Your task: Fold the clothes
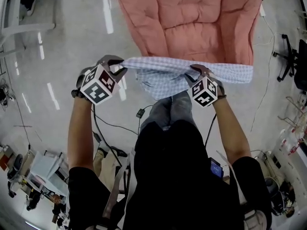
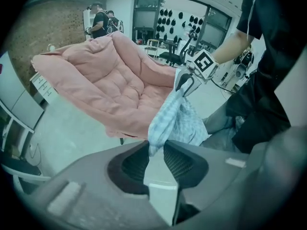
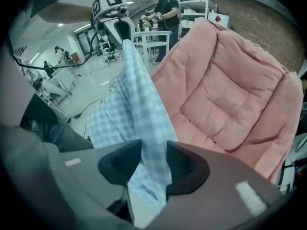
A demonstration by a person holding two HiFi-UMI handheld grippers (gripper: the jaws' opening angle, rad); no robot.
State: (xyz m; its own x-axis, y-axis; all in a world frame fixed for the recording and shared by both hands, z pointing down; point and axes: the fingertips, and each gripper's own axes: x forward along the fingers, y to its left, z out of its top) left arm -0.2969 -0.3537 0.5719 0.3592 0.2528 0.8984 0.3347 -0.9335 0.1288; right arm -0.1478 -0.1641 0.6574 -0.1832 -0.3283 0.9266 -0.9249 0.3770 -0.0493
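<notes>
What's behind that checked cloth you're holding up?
A pink padded chair stands behind the checked cloth. The cloth covers the chair's front edge, so that part cannot be seen.

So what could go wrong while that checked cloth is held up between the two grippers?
The left gripper pinches only a narrow edge of the checked cloth, so it might slip free. The cloth sags bunched between it and the right gripper, so creases may get folded in.
</notes>
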